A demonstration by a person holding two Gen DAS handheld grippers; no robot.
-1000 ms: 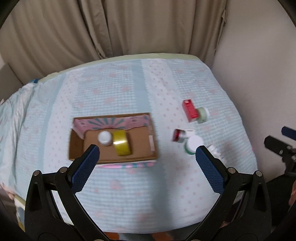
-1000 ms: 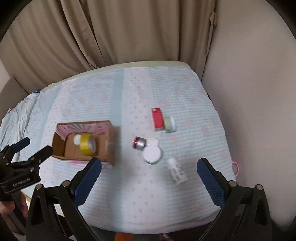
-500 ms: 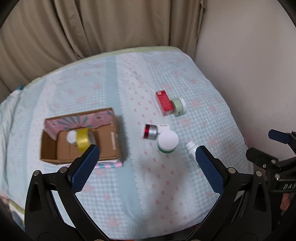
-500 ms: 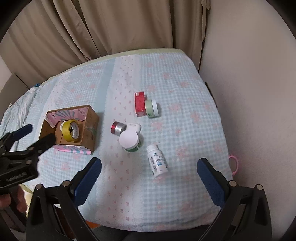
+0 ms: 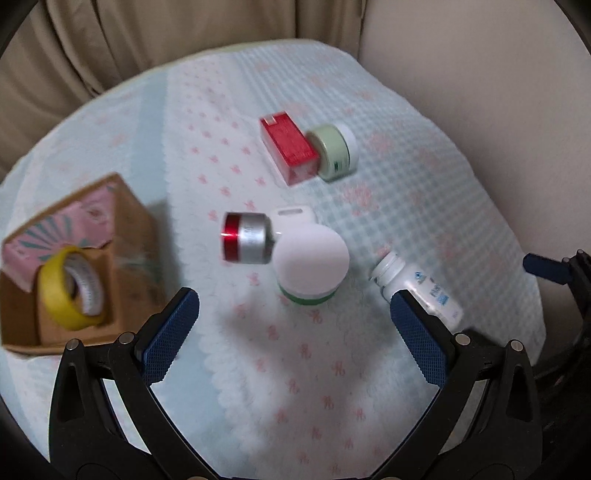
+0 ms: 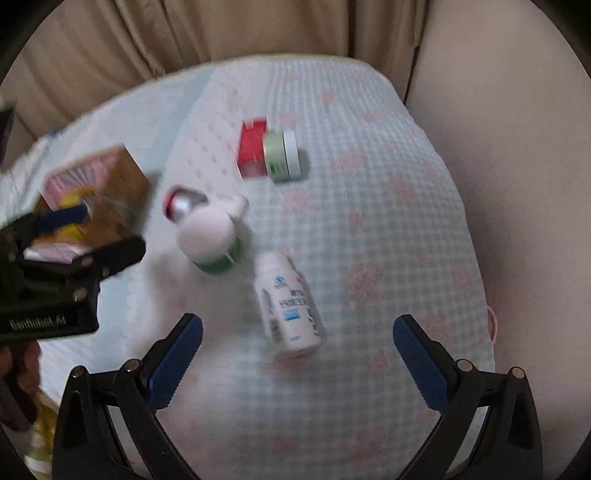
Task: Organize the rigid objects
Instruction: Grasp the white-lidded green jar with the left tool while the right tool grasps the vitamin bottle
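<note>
on my checked cloth a white bottle [image 6: 287, 303] lies on its side. near it stands a white-lidded green jar [image 5: 311, 260], touching a red-and-silver tin [image 5: 245, 238] on its side. further back, a red box [image 5: 289, 147] lies against a pale green jar [image 5: 334, 152]. yellow tape [image 5: 68, 288] stands in my cardboard box [image 5: 127, 236].

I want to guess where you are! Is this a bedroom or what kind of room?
Probably a room in a home, perhaps a bedroom, though I can't be sure. A soft pale-blue checked cloth with pink flowers covers the surface, beige pleated curtains hang behind, and a brown cardboard box holds household bits.
</note>
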